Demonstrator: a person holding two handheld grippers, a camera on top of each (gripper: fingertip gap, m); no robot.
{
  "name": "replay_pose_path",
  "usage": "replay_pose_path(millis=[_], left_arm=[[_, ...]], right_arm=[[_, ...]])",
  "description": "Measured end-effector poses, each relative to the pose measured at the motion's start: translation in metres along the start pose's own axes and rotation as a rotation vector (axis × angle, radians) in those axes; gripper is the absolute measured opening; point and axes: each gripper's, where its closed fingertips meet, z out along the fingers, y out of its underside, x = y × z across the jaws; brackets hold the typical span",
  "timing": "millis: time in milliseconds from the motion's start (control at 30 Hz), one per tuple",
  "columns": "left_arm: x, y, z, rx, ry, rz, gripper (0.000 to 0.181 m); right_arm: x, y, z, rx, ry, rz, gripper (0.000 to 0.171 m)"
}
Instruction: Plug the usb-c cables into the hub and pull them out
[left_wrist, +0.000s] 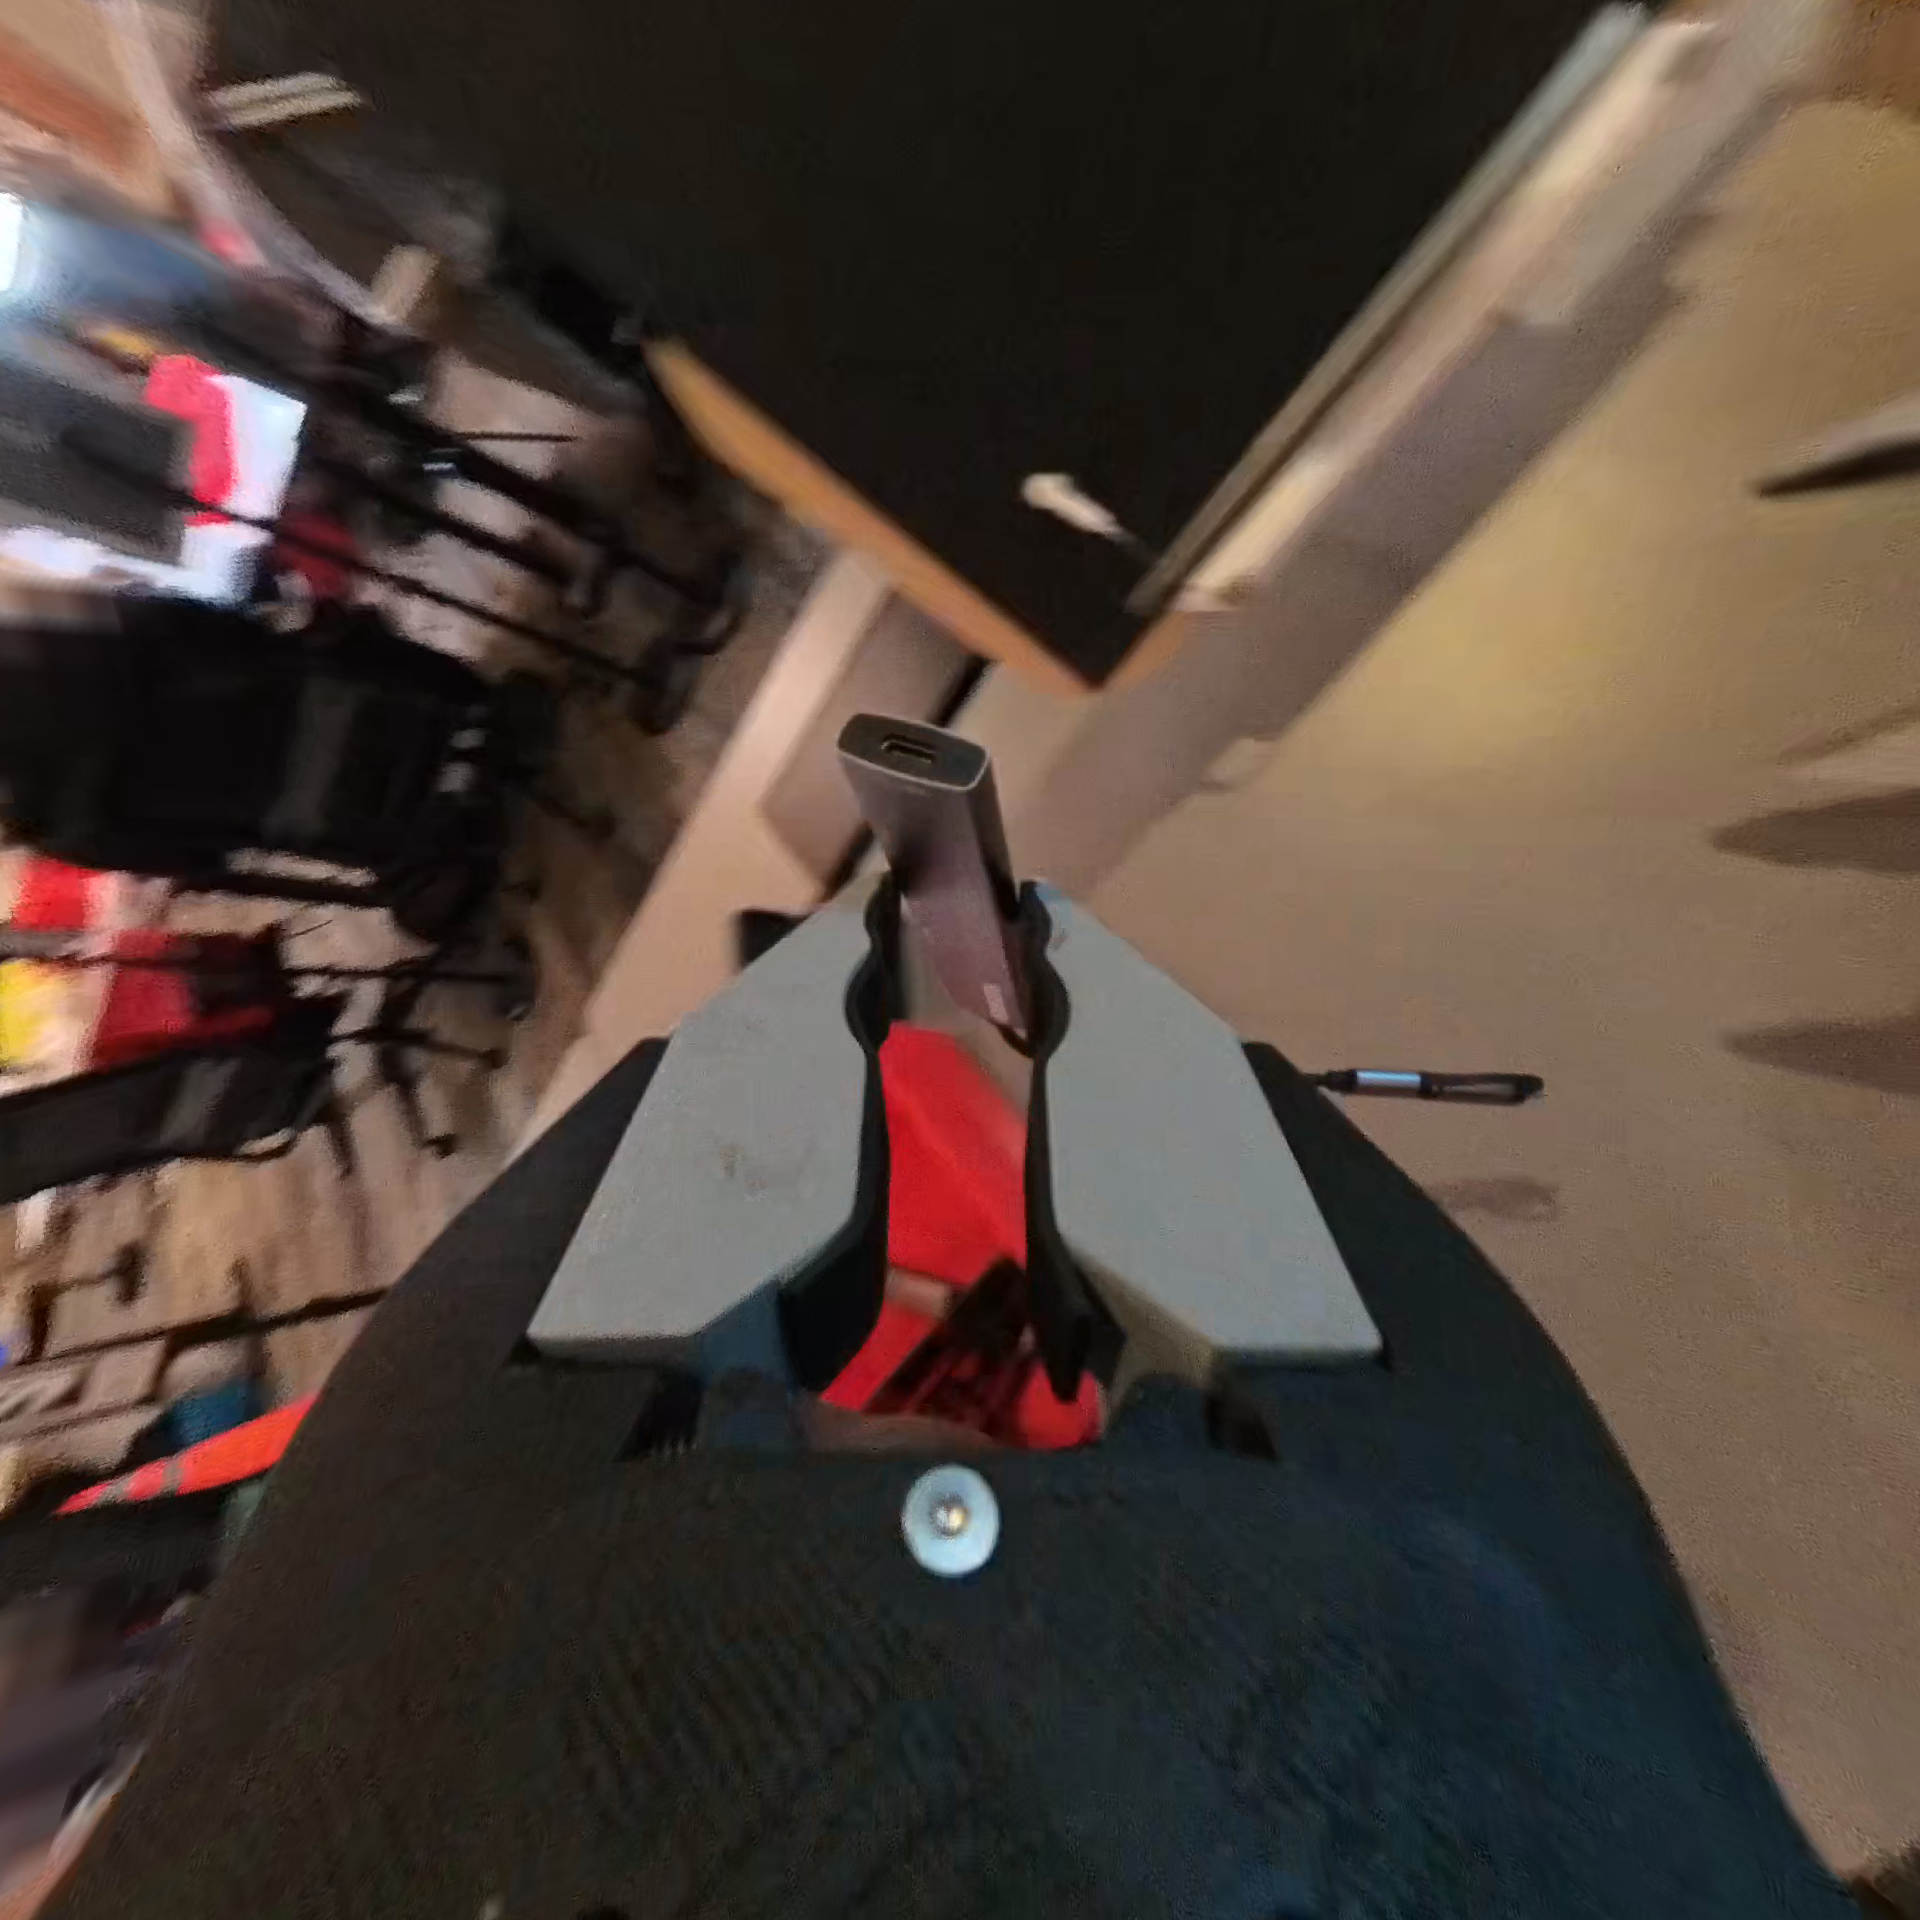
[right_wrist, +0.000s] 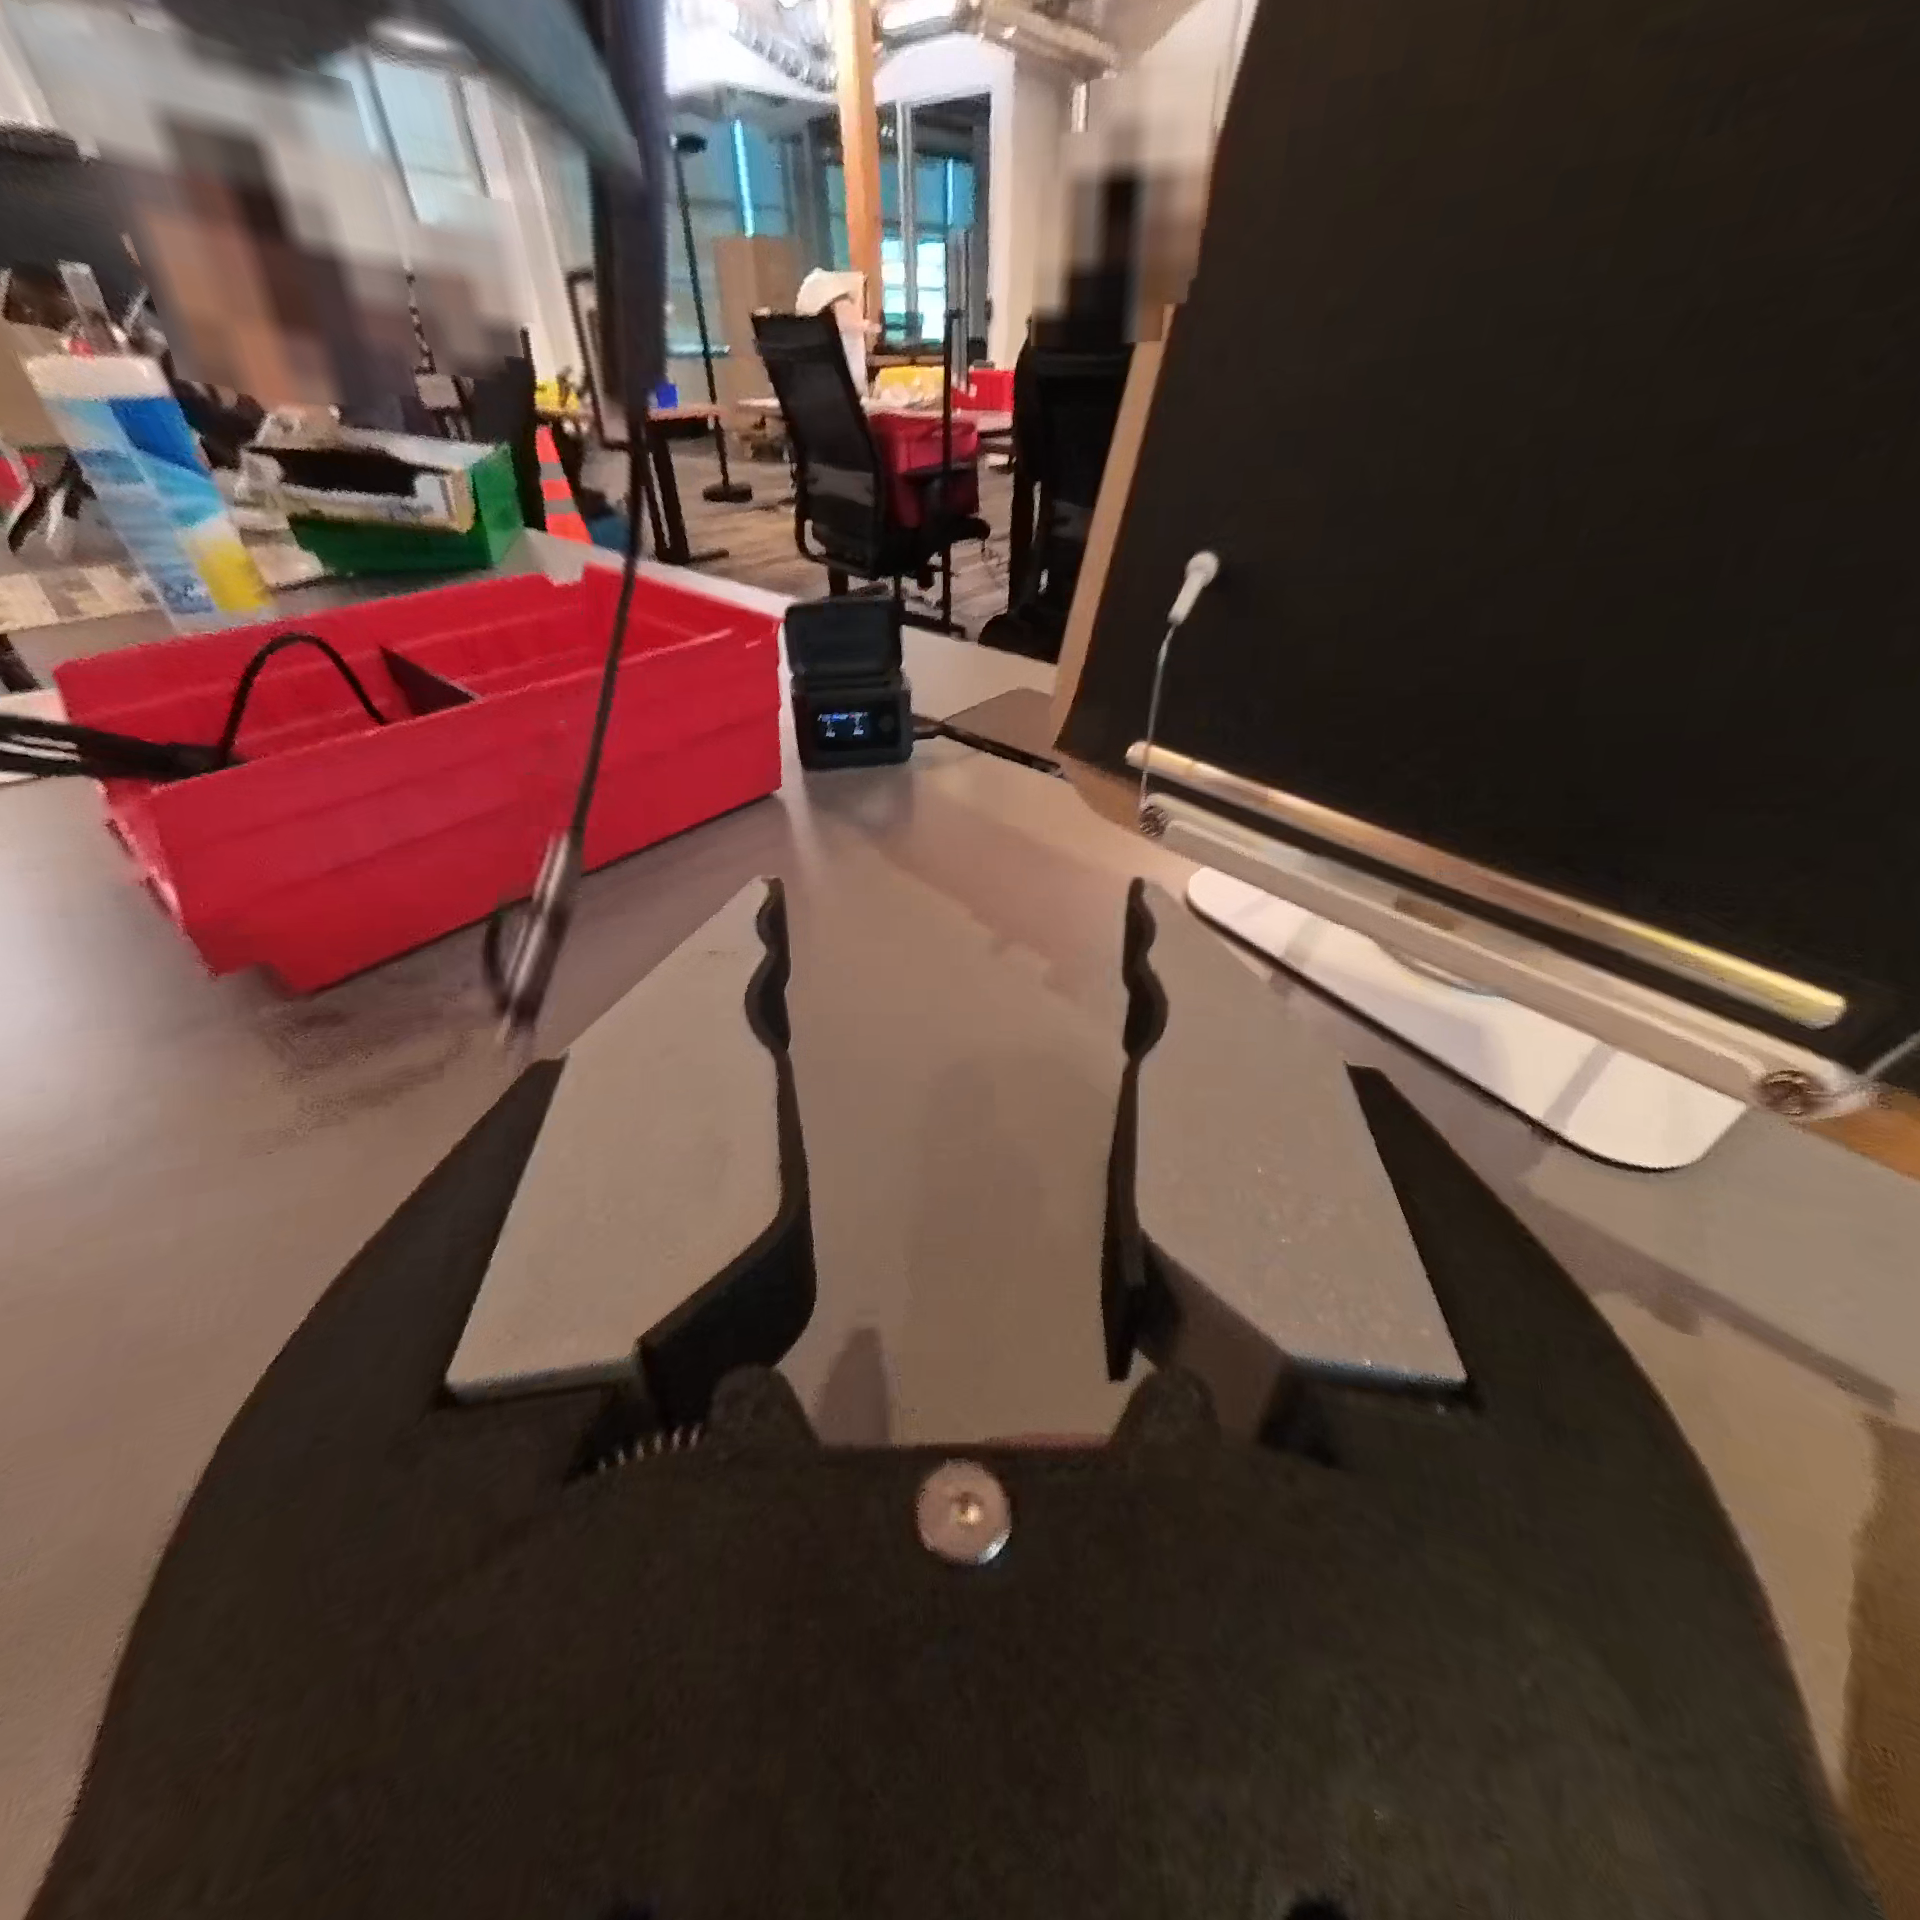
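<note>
In the left wrist view my left gripper (left_wrist: 956, 914) is shut on a slim grey metal hub (left_wrist: 935, 831). The hub sticks out past the fingertips, and an empty usb-c port shows on its far end. The view is tilted. A black cable plug (left_wrist: 1444, 1087) with a silver collar shows to the right of the gripper. In the right wrist view my right gripper (right_wrist: 951, 914) is open and empty, low over the grey table (right_wrist: 935, 1039). A black cable (right_wrist: 603, 644) hangs down at the left, and its blurred plug end (right_wrist: 535, 945) is just left of my left finger.
A red bin (right_wrist: 468, 748) with a black cable in it stands at the left on the table. A small black device with a lit screen (right_wrist: 847, 686) stands behind it. A black monitor (right_wrist: 1558, 364) on a silver stand (right_wrist: 1455, 1008) fills the right. Office chairs and desks stand beyond.
</note>
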Motion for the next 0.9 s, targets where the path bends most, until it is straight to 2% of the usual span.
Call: replay_pose_path(millis=[100, 200, 300, 333, 467, 500, 667, 800, 900], left_arm=[[0.091, 0.008, 0.039, -0.028, 0.251, 0.019, 0.02], [0.162, 0.033, 0.085, -0.091, 0.401, 0.014, 0.009], [0.199, 0.038, 0.116, -0.065, 0.456, -0.032, 0.005], [0.206, 0.038, 0.12, -0.065, 0.473, -0.049, 0.0], [0.227, 0.05, 0.131, -0.088, 0.49, -0.047, 0.0], [0.231, 0.053, 0.129, -0.08, 0.501, -0.056, 0.005], [0.211, 0.07, 0.081, 0.026, 0.482, -0.138, 0.025], [0.134, 0.116, 0.027, 0.068, 0.337, -0.226, 0.024], [0.075, 0.174, -0.003, 0.01, 0.263, -0.31, 0.024]], right_arm=[[0.014, -0.015, -0.01, 0.051, 0.051, -0.002, 0.061], [0.026, -0.022, -0.017, 0.078, 0.088, 0.006, 0.06], [0.03, -0.021, -0.017, 0.08, 0.092, 0.019, 0.06], [0.031, -0.02, -0.016, 0.074, 0.09, 0.023, 0.06], [0.029, -0.012, -0.011, 0.045, 0.076, 0.033, 0.06], [0.029, -0.011, -0.01, 0.04, 0.075, 0.033, 0.06], [0.029, -0.007, -0.008, 0.028, 0.069, 0.04, 0.06], [0.025, -0.001, -0.004, 0.008, 0.046, 0.05, 0.06], [0.019, 0.004, 0.0, -0.012, 0.028, 0.04, 0.06]])
